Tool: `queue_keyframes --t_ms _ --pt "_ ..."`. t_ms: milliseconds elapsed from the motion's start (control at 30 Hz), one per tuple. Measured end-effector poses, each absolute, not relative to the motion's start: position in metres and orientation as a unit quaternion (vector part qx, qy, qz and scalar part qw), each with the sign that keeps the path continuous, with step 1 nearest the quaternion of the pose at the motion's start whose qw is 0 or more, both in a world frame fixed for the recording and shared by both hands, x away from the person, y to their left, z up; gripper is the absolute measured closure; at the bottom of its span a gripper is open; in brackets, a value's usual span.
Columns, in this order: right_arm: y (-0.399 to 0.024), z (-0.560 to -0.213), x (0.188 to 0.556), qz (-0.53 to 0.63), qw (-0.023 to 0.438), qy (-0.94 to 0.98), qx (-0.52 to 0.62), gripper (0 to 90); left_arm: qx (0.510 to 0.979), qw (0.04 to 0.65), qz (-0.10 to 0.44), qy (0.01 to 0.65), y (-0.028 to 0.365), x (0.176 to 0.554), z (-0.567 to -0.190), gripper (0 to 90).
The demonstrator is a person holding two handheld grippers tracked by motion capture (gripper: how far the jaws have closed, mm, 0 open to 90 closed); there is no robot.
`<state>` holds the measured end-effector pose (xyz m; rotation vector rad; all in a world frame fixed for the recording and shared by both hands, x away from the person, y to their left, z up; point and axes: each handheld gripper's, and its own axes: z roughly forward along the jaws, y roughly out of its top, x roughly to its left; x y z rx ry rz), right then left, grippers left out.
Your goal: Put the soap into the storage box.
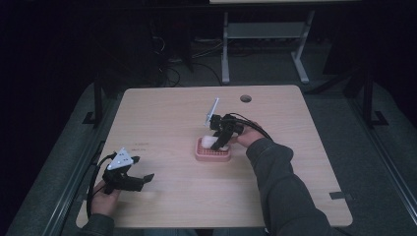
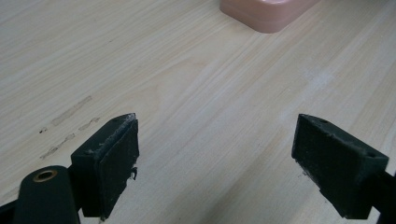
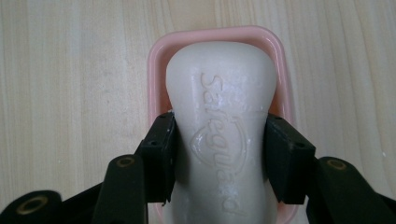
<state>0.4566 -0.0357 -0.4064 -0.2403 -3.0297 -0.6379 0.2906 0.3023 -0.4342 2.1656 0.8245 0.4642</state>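
The white waisted soap bar (image 3: 222,140) is being clamped by the right tongs (image 3: 219,156) over the pink plastic dish (image 3: 156,60), seemingly for seating; the left tongs (image 2: 224,154) are being held wide, empty, above the wooden counter (image 2: 187,93)

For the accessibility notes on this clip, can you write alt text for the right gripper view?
The right hand-held gripper clamps its two black jaws on the narrow waist of a white embossed bar of soap. The bar sits over a pink rounded plastic soap dish on a pale wood-grain table.
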Motion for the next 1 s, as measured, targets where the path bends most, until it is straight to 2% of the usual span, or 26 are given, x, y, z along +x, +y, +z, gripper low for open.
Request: queue_keyframes --t_ms 1000 --pt "-0.020 -0.425 0.458 -0.172 0.016 -0.982 -0.075 48.2 0.845 0.384 0.180 0.326 0.303 0.290 -0.435 14.4"
